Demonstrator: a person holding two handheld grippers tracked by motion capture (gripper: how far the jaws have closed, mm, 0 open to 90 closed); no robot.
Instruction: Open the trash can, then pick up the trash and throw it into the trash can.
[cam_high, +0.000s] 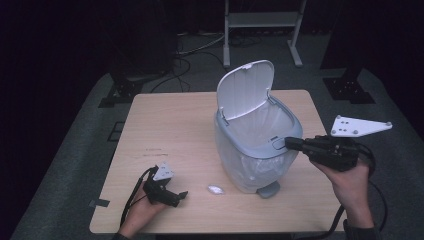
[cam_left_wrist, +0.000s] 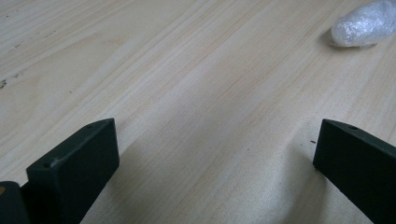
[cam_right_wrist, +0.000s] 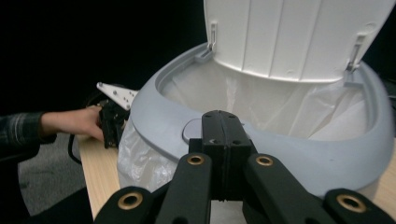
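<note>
Pale wood makes up the tabletop, which stands on grey carpet in a dark room with a metal stand behind it. On its right half sits a grey bin lined with a clear bag, its white lid tipped up and back, so the mouth lies open. The right hand-held gripper rests at the bin's near rim by the lid button, jaws pressed together and pinching nothing. Much smaller, a wad of clear wrap lies on the wood just beside the bin's foot, its long axis running roughly across the table. The left hand-held gripper is nearer to it, low over the wood, jaws spread and pointed toward the wad, which lies ahead and to its right.
</note>
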